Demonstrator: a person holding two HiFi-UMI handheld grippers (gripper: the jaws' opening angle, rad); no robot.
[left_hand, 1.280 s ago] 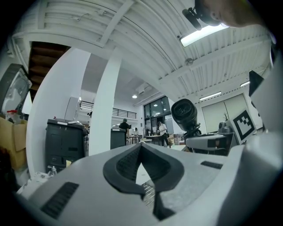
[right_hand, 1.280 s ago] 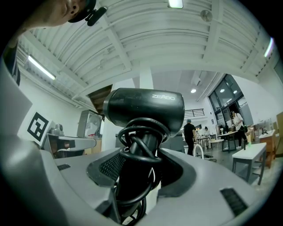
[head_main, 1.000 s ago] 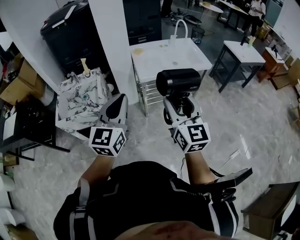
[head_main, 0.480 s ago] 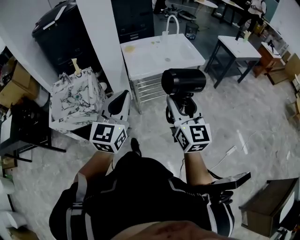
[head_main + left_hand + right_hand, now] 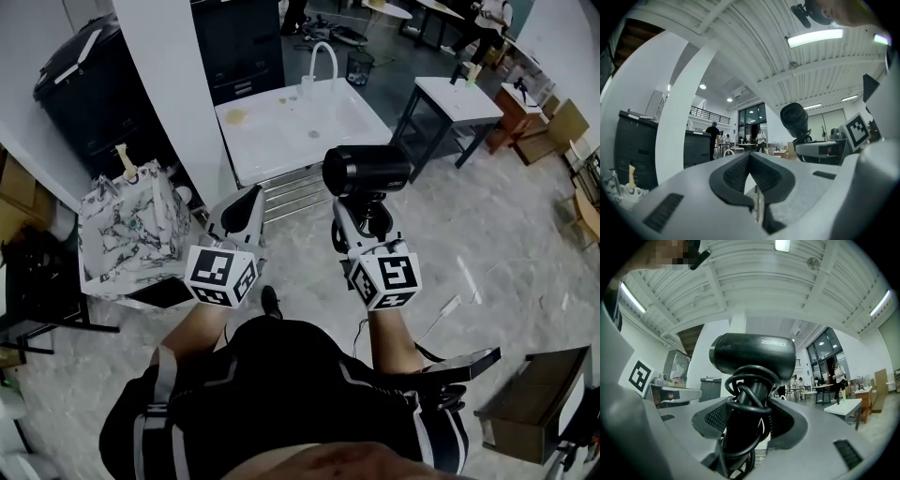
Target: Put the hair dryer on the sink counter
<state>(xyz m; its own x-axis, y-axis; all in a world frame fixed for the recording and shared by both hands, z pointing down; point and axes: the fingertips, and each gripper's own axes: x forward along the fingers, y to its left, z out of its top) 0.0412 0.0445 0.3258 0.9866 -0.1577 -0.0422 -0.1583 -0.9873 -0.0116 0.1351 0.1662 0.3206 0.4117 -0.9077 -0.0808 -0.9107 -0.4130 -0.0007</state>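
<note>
Seen from above, a person in dark clothes stands on a pale, veined floor and holds a gripper in each hand, both pointing level and away from the body. The right gripper [image 5: 364, 214] has its jaws spread wide and clamped on the handle of a black hair dryer [image 5: 366, 171]. The dryer stands upright, its barrel lying crosswise above the jaws, and its black cord [image 5: 750, 399] is wound in loops around the handle where the ribbed pads [image 5: 717, 418] press in from both sides. The left gripper [image 5: 749, 157], just left of the right one and level with it, has its jaws brought together until the tips meet, with nothing between them. The hair dryer is in the air over the floor, on the near side of the sink counter [image 5: 272, 141] and apart from it. The counter is white, with a curved white faucet [image 5: 323, 58] at its far edge and a yellowish stain near its far left corner. A broad white column [image 5: 164, 75] rises just left of the counter. Farther left stands a black cabinet [image 5: 80, 94], and nearer than it a marble-patterned bag [image 5: 127, 225] sits on a low dark stand. To the far right is a small white table [image 5: 459, 98] on dark legs.
</note>
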